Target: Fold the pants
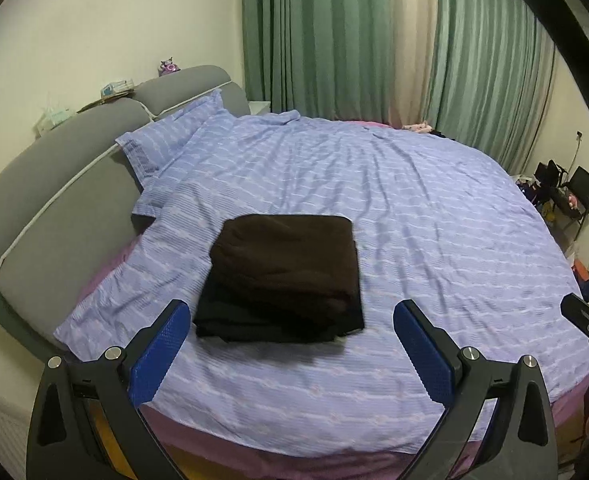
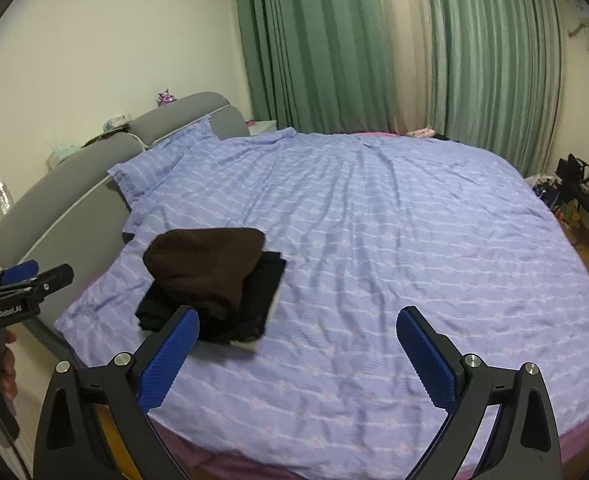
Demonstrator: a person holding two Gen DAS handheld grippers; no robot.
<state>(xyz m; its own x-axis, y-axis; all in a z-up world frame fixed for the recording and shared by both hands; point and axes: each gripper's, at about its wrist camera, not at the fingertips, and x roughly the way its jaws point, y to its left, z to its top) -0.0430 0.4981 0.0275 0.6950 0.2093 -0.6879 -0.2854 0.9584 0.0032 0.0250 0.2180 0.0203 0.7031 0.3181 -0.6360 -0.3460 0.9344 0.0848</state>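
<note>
A folded pair of dark brown pants (image 1: 286,256) lies on top of a folded black garment (image 1: 254,324) on the blue striped bed cover (image 1: 434,240). My left gripper (image 1: 292,316) is open and empty, hovering just in front of the stack. In the right wrist view the brown pants (image 2: 210,264) sit on the black garment (image 2: 262,292) at the left. My right gripper (image 2: 296,320) is open and empty, to the right of the stack. The left gripper (image 2: 26,276) shows at the left edge of that view.
A grey padded headboard (image 1: 54,200) runs along the left, with a striped pillow (image 1: 162,140) against it. Green curtains (image 1: 334,40) hang behind the bed. Black chairs and clutter (image 1: 566,192) stand at the far right. A water bottle (image 2: 0,196) stands behind the headboard.
</note>
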